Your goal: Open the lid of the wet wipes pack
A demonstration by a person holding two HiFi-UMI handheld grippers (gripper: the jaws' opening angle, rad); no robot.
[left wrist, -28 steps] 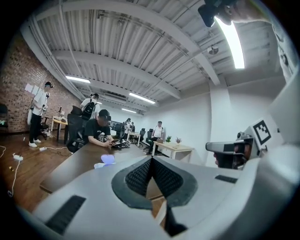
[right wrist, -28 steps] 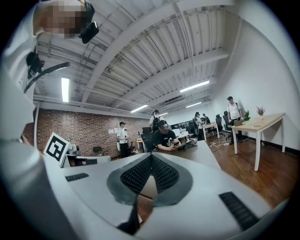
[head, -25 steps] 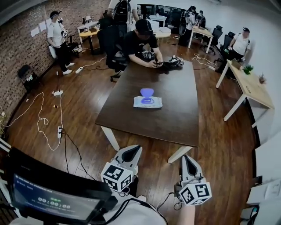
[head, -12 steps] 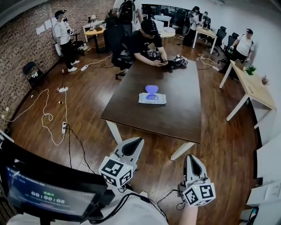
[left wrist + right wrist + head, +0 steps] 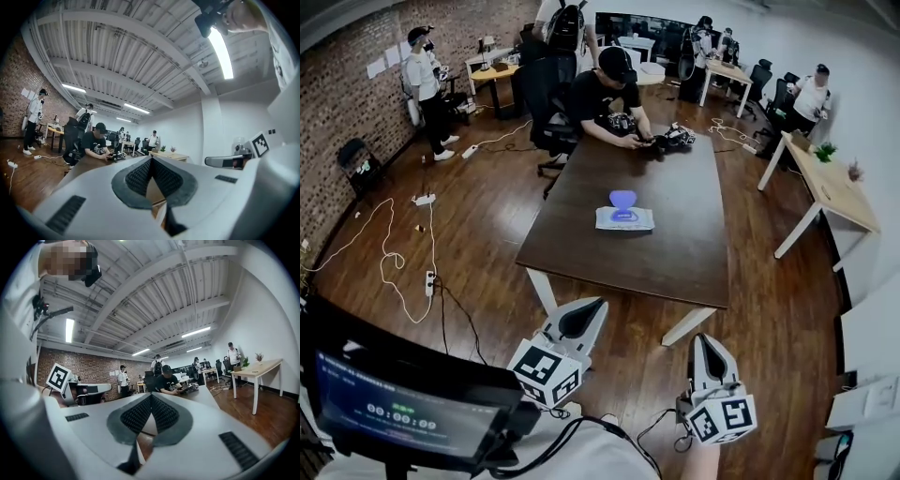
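The wet wipes pack (image 5: 624, 219) lies flat near the middle of the dark brown table (image 5: 666, 258), white with a blue label. A purple lid flap (image 5: 622, 199) stands up at its far side. My left gripper (image 5: 592, 308) and right gripper (image 5: 705, 341) hover side by side short of the table's near edge, far from the pack. Both point level toward the table. In the left gripper view the left gripper (image 5: 151, 162) has its jaws shut with nothing between them. The right gripper (image 5: 151, 398) in its own view is likewise shut and holds nothing. The jaws hide the pack in both gripper views.
A person in black (image 5: 605, 89) sits at the table's far end, handling black equipment (image 5: 670, 141). Cables and power strips (image 5: 427, 281) trail over the wooden floor at left. A light wooden desk (image 5: 830, 192) stands at right. A monitor (image 5: 394, 412) sits at my lower left.
Both grippers have drifted slightly up and forward toward the table, still shut. The pack and its raised flap have not moved.
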